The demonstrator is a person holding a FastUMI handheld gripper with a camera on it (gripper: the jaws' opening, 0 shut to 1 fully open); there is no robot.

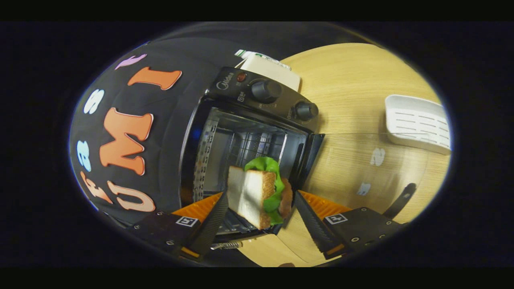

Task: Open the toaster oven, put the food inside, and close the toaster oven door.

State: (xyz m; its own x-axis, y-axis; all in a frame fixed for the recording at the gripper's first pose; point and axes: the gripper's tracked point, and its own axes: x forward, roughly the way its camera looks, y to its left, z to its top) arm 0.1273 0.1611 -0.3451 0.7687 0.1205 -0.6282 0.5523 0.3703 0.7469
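Wooden table (353, 88); tilted gripper (259, 206) clamps sandwich (257, 192) before open toaster oven (245, 132).

Hand-held gripper (259, 202) fingers pressed onto a sandwich (257, 194).

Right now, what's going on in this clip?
A person's handheld gripper is shut on a sandwich of white bread, lettuce and a browned filling, held between its two fingers. Just beyond them, the black toaster oven stands on the wooden table with its door already dropped open and the cavity facing the fingers. The sandwich sits at the oven's mouth, over the open door. A white tray lies on the table off to the side.
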